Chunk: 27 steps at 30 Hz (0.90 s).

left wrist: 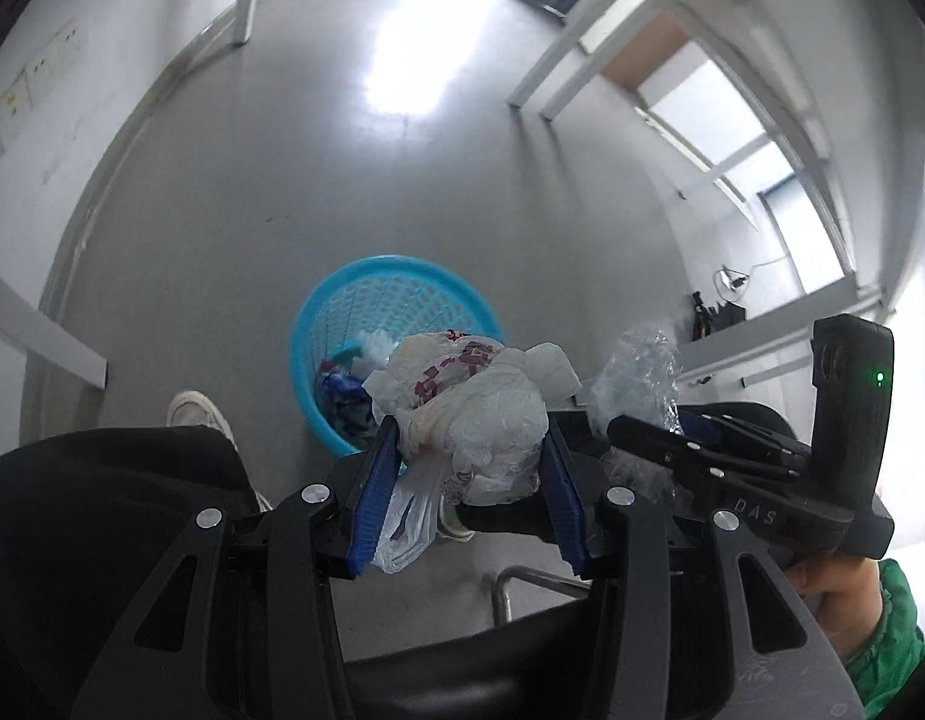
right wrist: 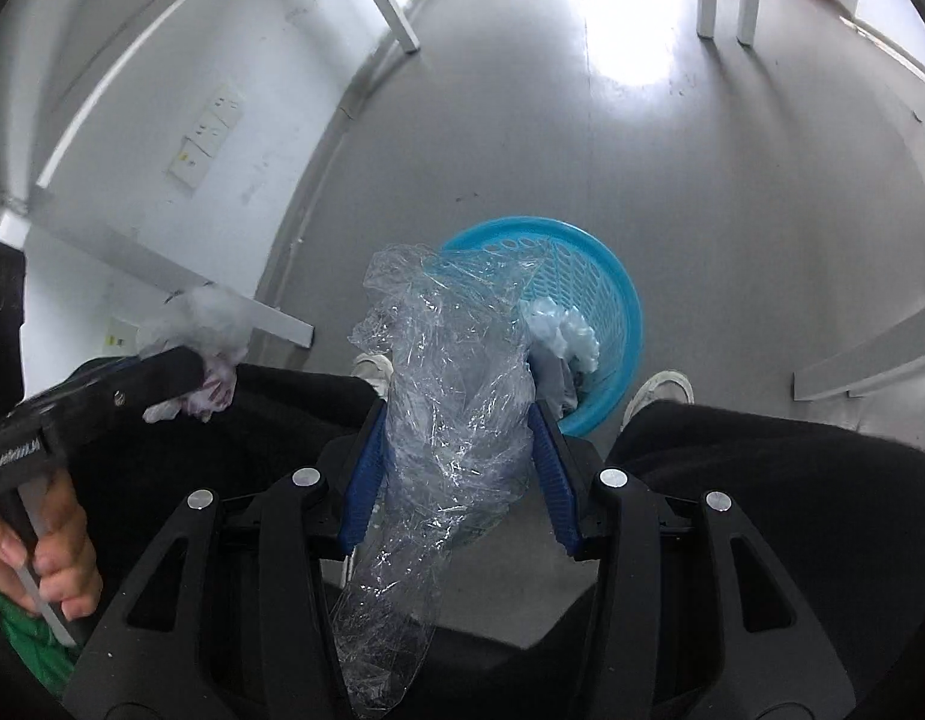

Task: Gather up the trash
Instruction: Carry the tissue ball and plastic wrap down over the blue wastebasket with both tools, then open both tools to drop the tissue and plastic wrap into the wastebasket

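My left gripper (left wrist: 469,435) is shut on a crumpled white plastic bag with red print (left wrist: 480,408), held above the floor just short of a blue mesh trash basket (left wrist: 342,312). My right gripper (right wrist: 456,426) is shut on a crumpled clear plastic wrap (right wrist: 450,372), held above the near rim of the same basket (right wrist: 606,282). The basket holds several pieces of trash, white and blue. The right gripper with its clear wrap (left wrist: 636,378) shows at the right of the left wrist view. The left gripper with its white bag (right wrist: 210,330) shows at the left of the right wrist view.
The person's black-trousered legs (right wrist: 762,468) and white shoes (left wrist: 198,411) flank the basket. White table legs (right wrist: 396,6) and frames (left wrist: 558,60) stand on the grey floor further off. A wall with sockets (right wrist: 207,138) is on the left. A metal chair frame (left wrist: 522,582) lies below.
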Tool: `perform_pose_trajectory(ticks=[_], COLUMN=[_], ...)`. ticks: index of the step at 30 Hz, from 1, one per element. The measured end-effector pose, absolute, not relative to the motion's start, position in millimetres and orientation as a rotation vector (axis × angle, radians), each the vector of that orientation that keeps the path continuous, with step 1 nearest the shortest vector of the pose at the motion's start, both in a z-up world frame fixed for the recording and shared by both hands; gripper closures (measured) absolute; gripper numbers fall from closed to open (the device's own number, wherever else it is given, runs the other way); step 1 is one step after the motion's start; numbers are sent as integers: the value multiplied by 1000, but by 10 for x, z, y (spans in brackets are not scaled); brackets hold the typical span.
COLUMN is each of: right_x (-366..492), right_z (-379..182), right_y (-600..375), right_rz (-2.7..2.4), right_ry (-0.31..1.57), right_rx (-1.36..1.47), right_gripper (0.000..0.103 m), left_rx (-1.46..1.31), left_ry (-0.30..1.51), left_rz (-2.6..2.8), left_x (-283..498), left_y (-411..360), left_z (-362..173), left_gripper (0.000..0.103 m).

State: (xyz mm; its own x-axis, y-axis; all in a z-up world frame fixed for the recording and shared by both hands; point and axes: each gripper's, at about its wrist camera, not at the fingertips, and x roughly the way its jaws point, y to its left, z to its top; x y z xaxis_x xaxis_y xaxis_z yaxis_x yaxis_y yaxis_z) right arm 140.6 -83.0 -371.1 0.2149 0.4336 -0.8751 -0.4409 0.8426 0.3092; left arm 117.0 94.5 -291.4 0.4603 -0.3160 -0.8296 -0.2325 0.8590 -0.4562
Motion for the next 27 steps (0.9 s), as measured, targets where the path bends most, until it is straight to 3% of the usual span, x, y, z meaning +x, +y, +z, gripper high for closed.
perform_pose_trajectory(ticks=[8,27], right_x=[1881,2856], right_z=[-3975,-4825], right_y=[-694,-494], right_rz=[585,450], right_ry=[1290,1547], right_rx=[4,-60], right_gripper=[58,56], left_rx=[-631,-811], left_ry=[1118,1380], left_rz=[-14,61], left_x=[1417,2312], left_y=[1028,1201], left_z=[-3156,-4275], left_gripper=[58,58])
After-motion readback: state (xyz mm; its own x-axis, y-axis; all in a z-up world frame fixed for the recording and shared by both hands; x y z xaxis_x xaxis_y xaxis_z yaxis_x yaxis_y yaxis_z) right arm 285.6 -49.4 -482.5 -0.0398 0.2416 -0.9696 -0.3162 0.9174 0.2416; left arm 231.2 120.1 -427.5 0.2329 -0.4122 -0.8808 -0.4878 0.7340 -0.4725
